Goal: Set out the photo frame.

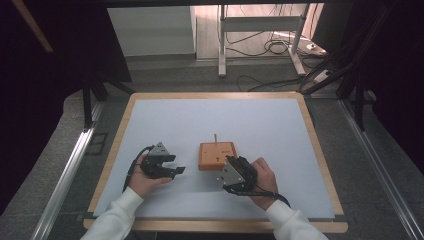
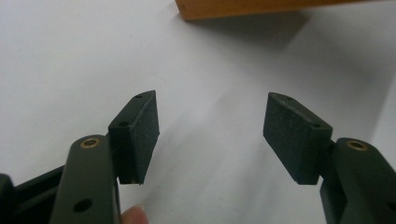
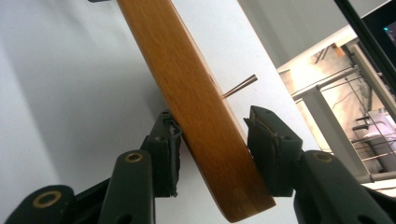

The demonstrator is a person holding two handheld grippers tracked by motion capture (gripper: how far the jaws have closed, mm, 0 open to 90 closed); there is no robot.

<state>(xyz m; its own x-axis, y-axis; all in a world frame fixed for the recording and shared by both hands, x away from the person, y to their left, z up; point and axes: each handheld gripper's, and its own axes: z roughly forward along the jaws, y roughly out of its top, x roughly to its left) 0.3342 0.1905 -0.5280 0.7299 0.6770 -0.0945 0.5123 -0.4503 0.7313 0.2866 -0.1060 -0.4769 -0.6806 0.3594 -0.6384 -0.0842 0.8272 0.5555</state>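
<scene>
Wooden orange square block (image 3: 201, 116), pinched at its corner by the right gripper (image 3: 212, 149), could pivot loose; left gripper (image 2: 210, 135) jaws spread, empty.

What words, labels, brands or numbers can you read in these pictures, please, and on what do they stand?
None: there is no readable text in any view.
Wooden block: plain orange-brown faces, only small dark marks on top, too small to read as signs.
Grippers, left and right: black, no label.
Table: bare white.
</scene>
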